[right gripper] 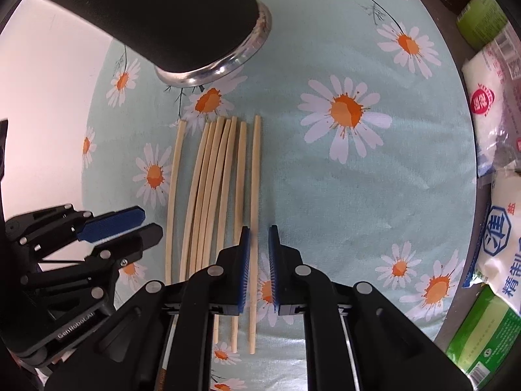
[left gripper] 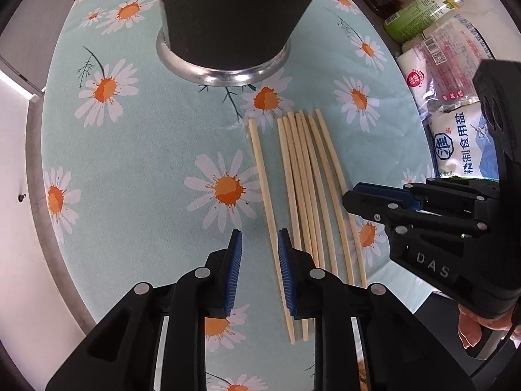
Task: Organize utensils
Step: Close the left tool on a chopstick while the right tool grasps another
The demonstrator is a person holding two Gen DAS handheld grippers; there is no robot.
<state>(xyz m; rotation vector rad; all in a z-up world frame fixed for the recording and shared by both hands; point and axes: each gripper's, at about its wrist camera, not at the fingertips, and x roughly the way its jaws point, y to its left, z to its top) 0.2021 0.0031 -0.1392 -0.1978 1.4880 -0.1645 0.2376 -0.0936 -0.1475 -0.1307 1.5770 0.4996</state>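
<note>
1. Seven chopsticks (left gripper: pixel 302 195) lie side by side on the daisy tablecloth (left gripper: pixel 146 150), just in front of the dark cup (left gripper: pixel 234 19).
2. Left gripper (left gripper: pixel 259 270) spread, straddling the lone leftmost stick (left gripper: pixel 265 189); not gripping.
3. Right gripper (right gripper: pixel 259 267) spread around the rightmost stick (right gripper: pixel 255 195); not closed.
4. Risk: thin round sticks could roll or pivot when pinched; crowded neighbours may get dragged along.
5. Risk: the two grippers are near each other, so they could bump.

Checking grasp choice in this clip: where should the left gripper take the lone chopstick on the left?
Near its close end, from above, jaws straddling its width. The lone chopstick lies flat, apart from the bundle of chopsticks, and the left gripper already brackets it, open.
</note>
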